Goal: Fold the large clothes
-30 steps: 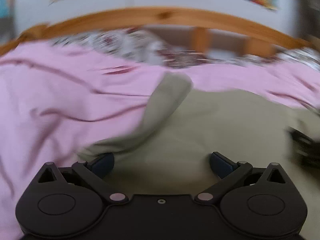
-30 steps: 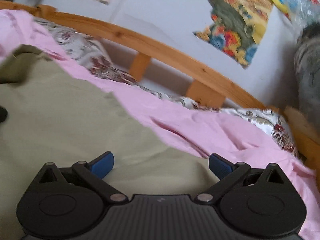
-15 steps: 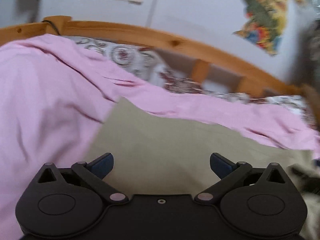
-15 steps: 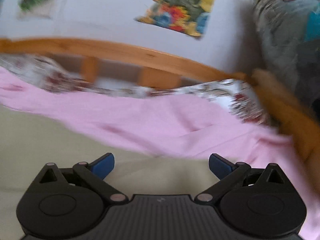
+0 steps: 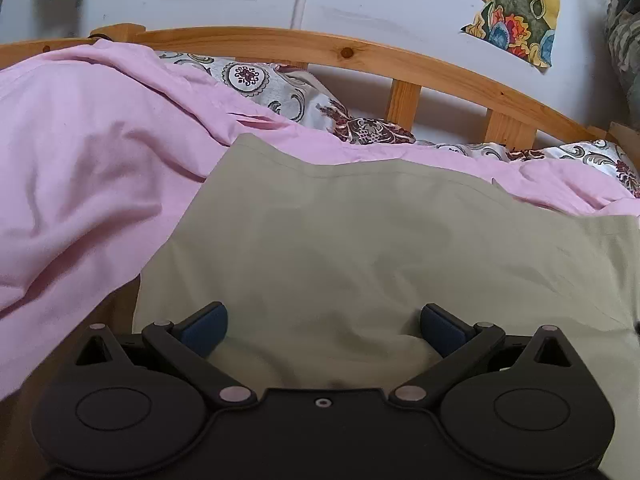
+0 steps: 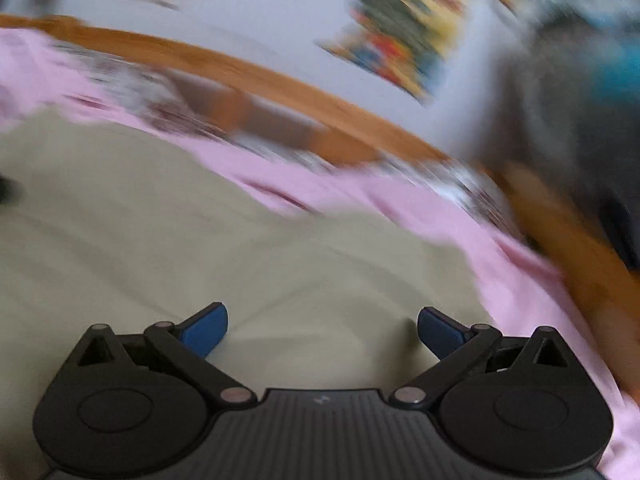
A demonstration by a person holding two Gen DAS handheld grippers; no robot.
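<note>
An olive-beige garment lies spread flat on a pink bedsheet; its far hem runs across the middle of the left wrist view. My left gripper is open and empty, low over the garment's near left part. The same garment fills the lower left of the blurred right wrist view. My right gripper is open and empty over the garment's right part, near its right edge.
A wooden bed rail with slats runs along the far side, with a patterned pillow against it. A wall with paper pictures is behind. Dark bundled items stand at the right. The bed's bare wood shows near left.
The folded-over flap in the left view is gone and the garment now lies flat. The left gripper pulled back and steadied. The right gripper keeps swinging, its view blurred.
</note>
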